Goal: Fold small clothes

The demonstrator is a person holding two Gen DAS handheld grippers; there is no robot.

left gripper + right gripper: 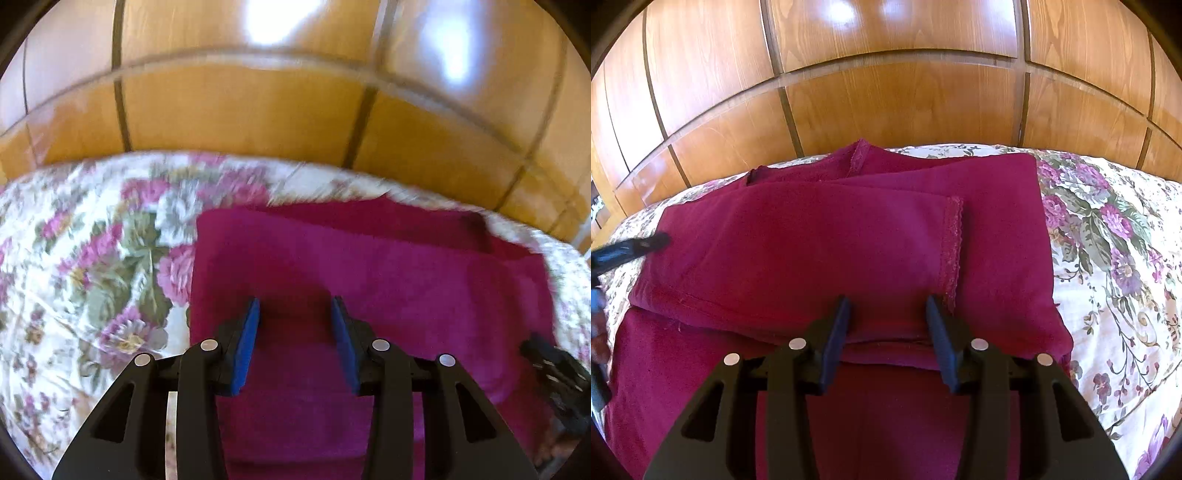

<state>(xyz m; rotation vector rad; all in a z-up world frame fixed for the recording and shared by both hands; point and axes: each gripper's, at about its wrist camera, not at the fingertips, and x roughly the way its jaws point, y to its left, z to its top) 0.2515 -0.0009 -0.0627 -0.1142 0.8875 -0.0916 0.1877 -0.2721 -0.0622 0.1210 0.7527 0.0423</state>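
The left wrist view is smeared with motion blur, so the floral bedspread (92,258) and the wooden panelled wall (258,110) in the upper half lose their fine detail. At the right edge of that view a dark shape, probably part of the right claw, is cut off. In the right wrist view a blurred black tip of the left claw pokes in from the left edge, with something indistinct below it.

A magenta garment (820,243) lies on the bed, filling the centre and lower part of both views. It is folded over on itself, with a lace-edged hem (955,243) running down right of centre.

The left claw (295,308) stands partly open above the cloth, its blue pads (246,339) apart with nothing between them. The right claw (886,304) is likewise partly open; whether its tips touch the fold beneath them is hard to tell, and it grips nothing
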